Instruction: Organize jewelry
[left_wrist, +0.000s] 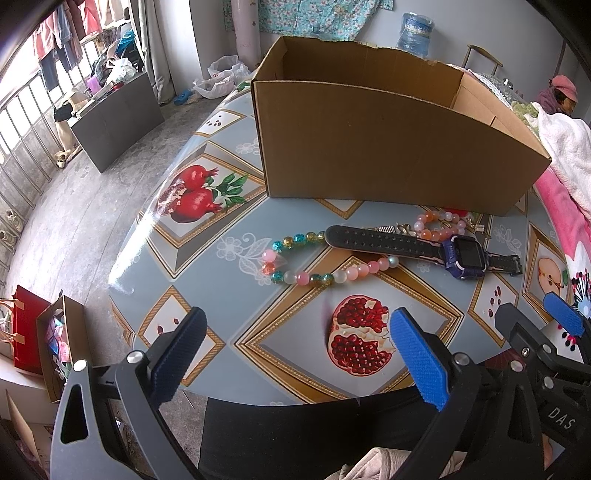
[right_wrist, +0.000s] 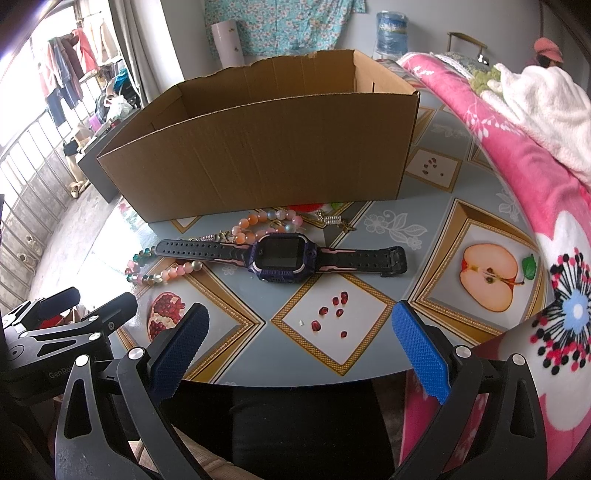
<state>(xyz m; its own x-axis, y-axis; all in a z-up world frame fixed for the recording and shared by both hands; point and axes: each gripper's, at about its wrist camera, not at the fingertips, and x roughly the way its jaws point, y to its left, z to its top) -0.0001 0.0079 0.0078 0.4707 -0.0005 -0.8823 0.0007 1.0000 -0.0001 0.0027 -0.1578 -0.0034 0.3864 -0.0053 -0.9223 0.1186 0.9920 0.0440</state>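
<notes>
Both tools spread, empty: left tool (left_wrist: 297, 354), right tool (right_wrist: 301, 352). Purple-faced black-strap watch (right_wrist: 282, 254) overlies pastel bead bracelets (left_wrist: 314, 273); open brown cardboard box (right_wrist: 258, 162) behind, pink floral blanket (right_wrist: 517, 177) covering worktop's right edge.

The right gripper (left_wrist: 561, 325) body reads "DAS", and the left gripper (right_wrist: 88, 299) body shows "GenRo", cut off.

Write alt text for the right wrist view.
A smartwatch lies flat on a fruit-print table, its strap across two bead bracelets, in front of an open cardboard box. The right gripper hovers near, jaws open, holding nothing; a pink blanket covers the right.
</notes>
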